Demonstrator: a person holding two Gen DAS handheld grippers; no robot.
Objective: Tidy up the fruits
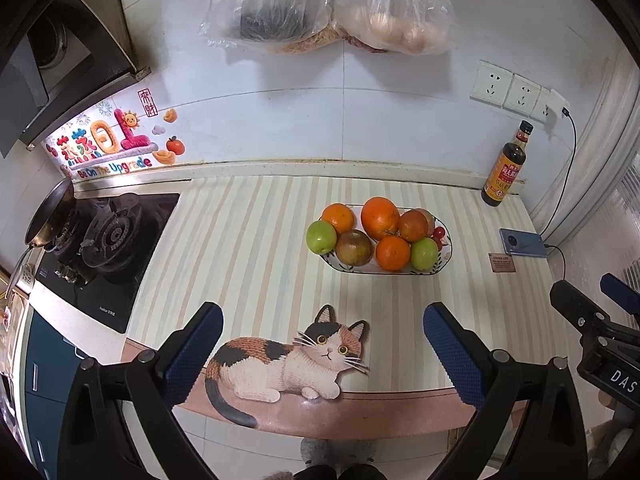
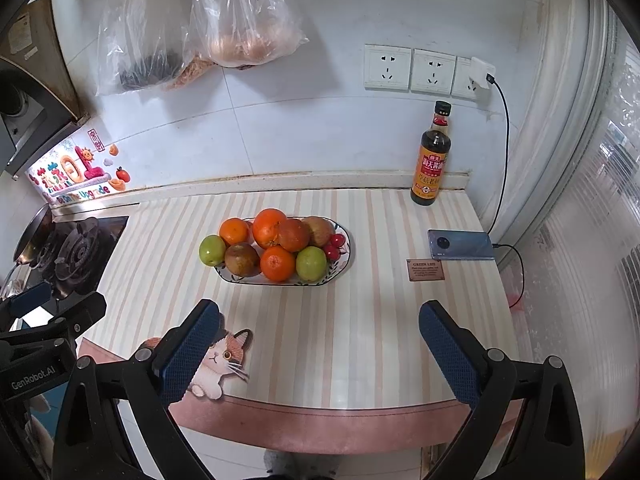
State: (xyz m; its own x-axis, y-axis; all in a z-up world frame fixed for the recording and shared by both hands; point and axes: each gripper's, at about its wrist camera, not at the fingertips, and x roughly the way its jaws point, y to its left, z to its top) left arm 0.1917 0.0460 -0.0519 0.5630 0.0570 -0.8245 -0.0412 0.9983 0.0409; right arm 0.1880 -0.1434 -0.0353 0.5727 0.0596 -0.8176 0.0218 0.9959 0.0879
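Blue-padded left gripper [image 1: 322, 344] and right gripper [image 2: 318, 344], wide apart, above striped mat [image 2: 360, 320].

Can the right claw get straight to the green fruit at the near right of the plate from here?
Probably yes. The right claw is open and empty, and only bare striped mat lies between it and the green fruit, which sits exposed at the plate's near edge.

I see the oval plate [image 2: 343, 258] heaped with oranges [image 2: 269, 227], green fruits [image 2: 311, 263] and cherries [image 2: 335, 246], ahead of my spread tongs.
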